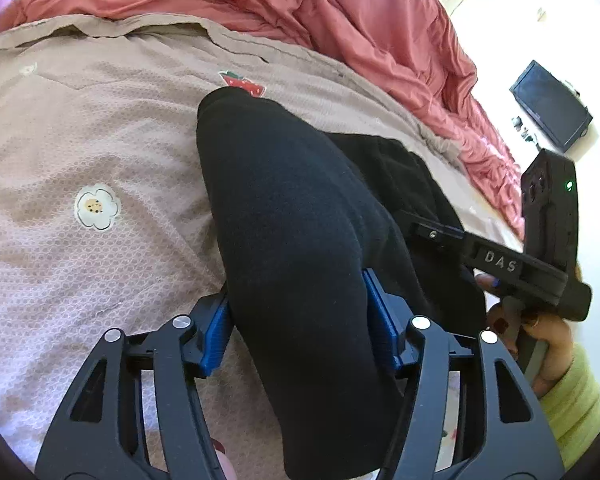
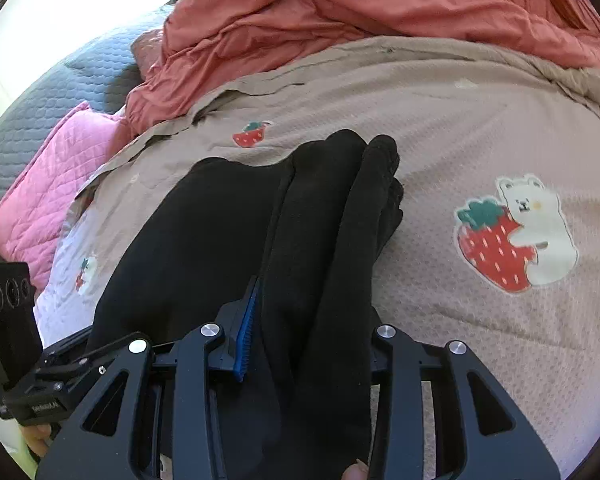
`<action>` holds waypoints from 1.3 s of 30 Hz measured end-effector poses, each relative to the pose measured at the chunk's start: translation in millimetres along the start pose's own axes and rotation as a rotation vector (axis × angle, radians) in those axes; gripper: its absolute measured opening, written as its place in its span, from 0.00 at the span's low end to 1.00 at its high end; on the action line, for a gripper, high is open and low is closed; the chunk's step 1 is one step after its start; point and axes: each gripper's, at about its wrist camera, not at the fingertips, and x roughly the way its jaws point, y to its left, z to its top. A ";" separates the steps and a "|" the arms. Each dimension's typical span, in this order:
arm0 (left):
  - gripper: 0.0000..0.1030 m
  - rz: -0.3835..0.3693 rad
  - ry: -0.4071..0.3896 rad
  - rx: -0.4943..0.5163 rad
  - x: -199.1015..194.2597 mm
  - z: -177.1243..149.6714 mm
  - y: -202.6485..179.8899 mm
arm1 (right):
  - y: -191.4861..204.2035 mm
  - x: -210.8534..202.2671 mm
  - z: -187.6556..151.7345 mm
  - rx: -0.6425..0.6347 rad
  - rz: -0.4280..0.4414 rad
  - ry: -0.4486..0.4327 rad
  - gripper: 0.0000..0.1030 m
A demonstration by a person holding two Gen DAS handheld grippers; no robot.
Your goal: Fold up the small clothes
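A black garment [image 1: 284, 208] lies on a beige bed cover [image 1: 80, 128] with strawberry and flower prints. My left gripper [image 1: 300, 320] holds a thick fold of it between its blue pads [image 1: 216, 332], lifted off the cover. In the right wrist view the same black garment [image 2: 228, 232] lies in long folds. My right gripper [image 2: 308, 340] is shut on one end of these folds; its left blue pad [image 2: 246, 332] shows, the right pad is hidden by cloth. The right gripper's body [image 1: 548, 240] shows at the right of the left wrist view, close beside the garment.
A rumpled coral-red duvet [image 1: 340, 12] lies along the far side of the bed. A pink quilted pillow [image 2: 52, 196] and a grey quilted cover [image 2: 60, 92] lie at the left. A dark screen [image 1: 550, 106] hangs on the wall at the right.
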 end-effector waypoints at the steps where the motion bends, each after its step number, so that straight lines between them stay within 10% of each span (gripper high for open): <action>1: 0.52 0.007 0.007 -0.002 0.5 -0.5 1.0 | 0.1 -0.3 -1.1 -0.003 -0.008 0.003 0.39; 17: 0.62 0.062 0.023 -0.006 -7.5 -3.6 7.3 | 12.3 -2.4 -0.8 -0.008 -0.154 0.016 0.67; 22: 0.68 0.096 -0.009 0.007 -20.5 -3.0 6.5 | 16.5 -29.9 -2.1 -0.003 -0.149 -0.052 0.90; 29: 0.91 0.092 -0.117 0.010 -64.4 -2.7 5.4 | 30.3 -79.1 -12.4 -0.030 -0.163 -0.172 0.92; 39: 0.91 0.130 -0.217 0.057 -110.4 -32.0 -13.6 | 56.3 -129.5 -54.1 -0.082 -0.199 -0.299 0.96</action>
